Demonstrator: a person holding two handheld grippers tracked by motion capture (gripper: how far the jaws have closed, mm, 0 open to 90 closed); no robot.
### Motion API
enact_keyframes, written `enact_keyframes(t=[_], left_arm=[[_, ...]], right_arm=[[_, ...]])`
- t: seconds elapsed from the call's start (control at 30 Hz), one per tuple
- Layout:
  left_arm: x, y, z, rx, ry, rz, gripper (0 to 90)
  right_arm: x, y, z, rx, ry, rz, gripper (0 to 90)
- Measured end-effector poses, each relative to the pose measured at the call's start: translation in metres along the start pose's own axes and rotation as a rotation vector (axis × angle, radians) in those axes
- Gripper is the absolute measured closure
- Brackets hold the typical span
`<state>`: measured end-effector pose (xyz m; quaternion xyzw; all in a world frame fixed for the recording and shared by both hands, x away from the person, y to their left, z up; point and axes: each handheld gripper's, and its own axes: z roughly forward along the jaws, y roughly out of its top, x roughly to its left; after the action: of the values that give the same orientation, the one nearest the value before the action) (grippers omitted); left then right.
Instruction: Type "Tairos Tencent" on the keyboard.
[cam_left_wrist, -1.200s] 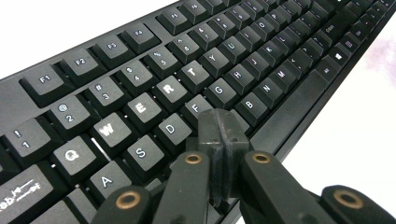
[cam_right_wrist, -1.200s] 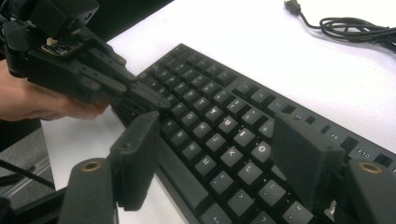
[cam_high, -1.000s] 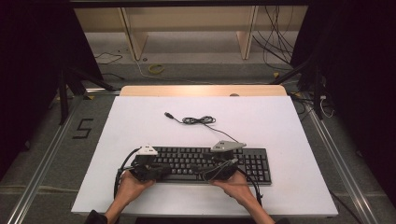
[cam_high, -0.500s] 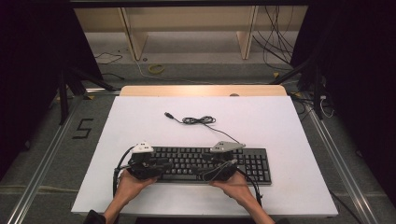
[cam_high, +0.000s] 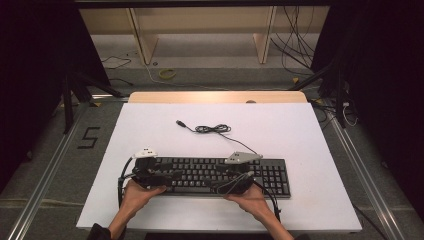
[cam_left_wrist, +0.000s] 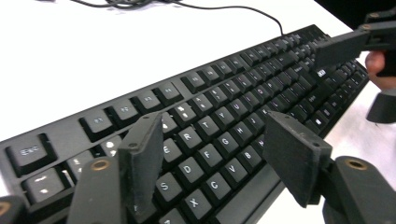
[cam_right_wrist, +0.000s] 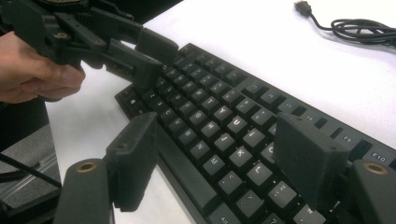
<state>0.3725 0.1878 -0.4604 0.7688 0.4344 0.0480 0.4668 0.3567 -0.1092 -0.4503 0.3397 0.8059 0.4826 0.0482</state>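
Where both hands meet: two tongs, left tongs (cam_left_wrist: 215, 154), right tongs (cam_right_wrist: 219, 158), one keyboard (cam_high: 220, 175).

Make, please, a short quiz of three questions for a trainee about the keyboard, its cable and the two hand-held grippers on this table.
1. True or false: the black keyboard lies on the white table near the person's edge.
2. Where does the cable lie? A) coiled beyond the keyboard, B) under the keyboard, C) off the table.
3. Fill in: the jaws of the left hand-held gripper stand ____ above the letter keys.

Key
1. True.
2. A; its plug points away to the far left.
3. Open; they have just been opening, and nothing is gripped between them. The right hand-held gripper is open over the keys too.
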Motion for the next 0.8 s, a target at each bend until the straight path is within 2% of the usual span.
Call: enact_keyframes(t=[0.4,0.5,0.8], left_arm=[[0.008,0.004,-0.003,-0.025,0.020,-0.019,30.4],[0.010,0.004,-0.003,-0.031,0.028,-0.008,29.8],[0.014,0.005,-0.002,-0.031,0.052,-0.012,30.5]], right_arm=[[0.000,-0.001,0.001,0.002,0.003,-0.007,31.9],[0.000,-0.001,0.001,0.000,0.002,-0.007,32.0],[0.001,-0.001,0.002,0.000,0.002,-0.010,32.0]])
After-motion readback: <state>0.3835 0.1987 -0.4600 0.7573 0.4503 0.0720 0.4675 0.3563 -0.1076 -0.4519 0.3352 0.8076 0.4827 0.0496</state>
